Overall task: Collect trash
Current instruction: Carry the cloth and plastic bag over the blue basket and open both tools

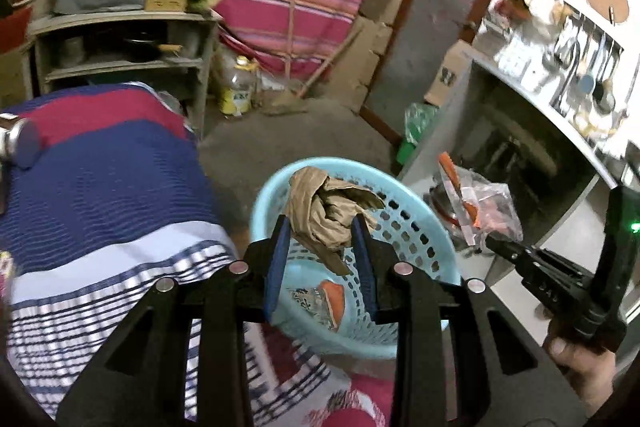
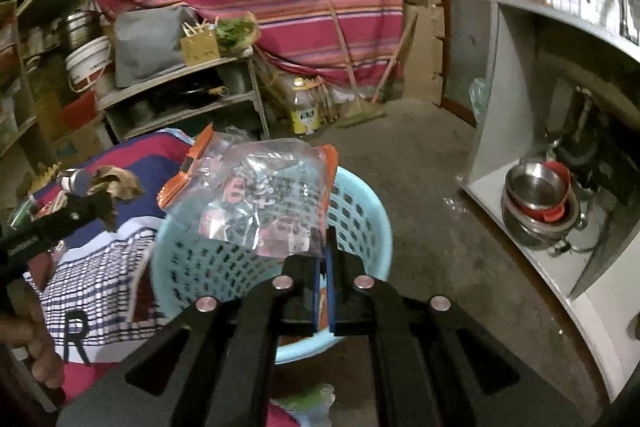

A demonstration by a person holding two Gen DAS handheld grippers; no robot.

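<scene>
Left claw grips crumpled brown paper at frame centre, above the blue basket. Right claw, jaws nearly together, pinches a clear wrapper over the basket's rim, covering much of its inside. An orange scrap lies in the basket, print too blurred to read.

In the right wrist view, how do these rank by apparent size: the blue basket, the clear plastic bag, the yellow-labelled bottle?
1. Blue basket
2. Clear plastic bag, though it is nearer the camera
3. Yellow-labelled bottle, much farther away
</scene>
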